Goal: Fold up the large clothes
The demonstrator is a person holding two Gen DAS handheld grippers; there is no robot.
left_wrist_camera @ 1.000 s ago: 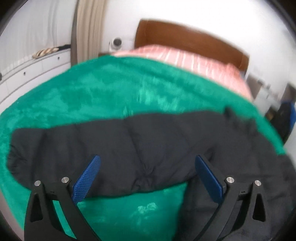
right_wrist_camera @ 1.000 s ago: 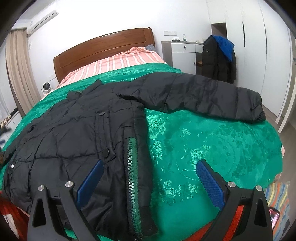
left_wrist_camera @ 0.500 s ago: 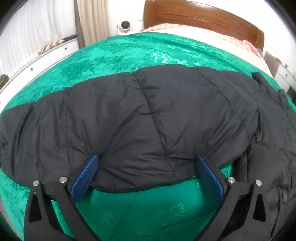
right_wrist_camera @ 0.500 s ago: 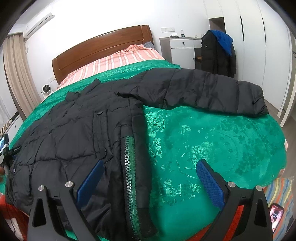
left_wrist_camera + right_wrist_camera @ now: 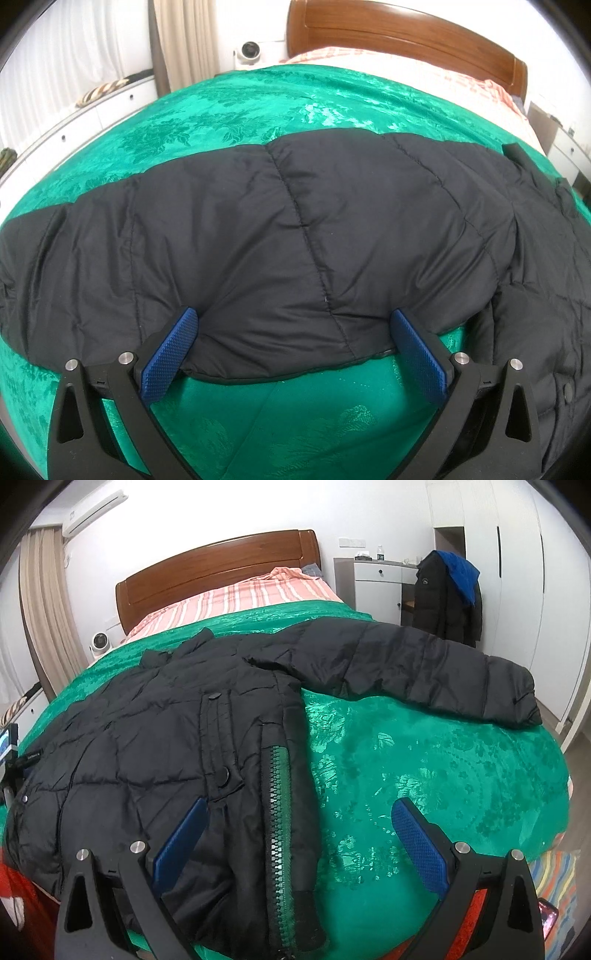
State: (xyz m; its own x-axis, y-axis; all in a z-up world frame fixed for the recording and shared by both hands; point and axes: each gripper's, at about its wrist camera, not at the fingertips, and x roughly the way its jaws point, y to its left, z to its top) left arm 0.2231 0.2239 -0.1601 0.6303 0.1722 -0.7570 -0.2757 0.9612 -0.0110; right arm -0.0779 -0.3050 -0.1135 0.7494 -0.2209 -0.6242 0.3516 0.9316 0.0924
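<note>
A black puffer jacket (image 5: 155, 731) lies spread on the green bedspread (image 5: 424, 768), front up, with a green zipper (image 5: 279, 812) along its open edge. One sleeve (image 5: 424, 664) stretches to the right. The other sleeve (image 5: 277, 240) fills the left wrist view. My left gripper (image 5: 295, 350) is open, its blue pads on either side of the sleeve's near edge. My right gripper (image 5: 295, 842) is open and empty, above the jacket's lower hem and zipper.
A wooden headboard (image 5: 218, 565) and striped pink bedding (image 5: 240, 598) lie at the far end. A dark coat (image 5: 447, 598) hangs by a white cabinet at the right. A small white camera (image 5: 249, 50) and a curtain (image 5: 184, 40) stand by the bed's left side.
My left gripper has moved in close to the sleeve, which now sits between its open fingers. My right gripper has dropped slightly toward the jacket's hem.
</note>
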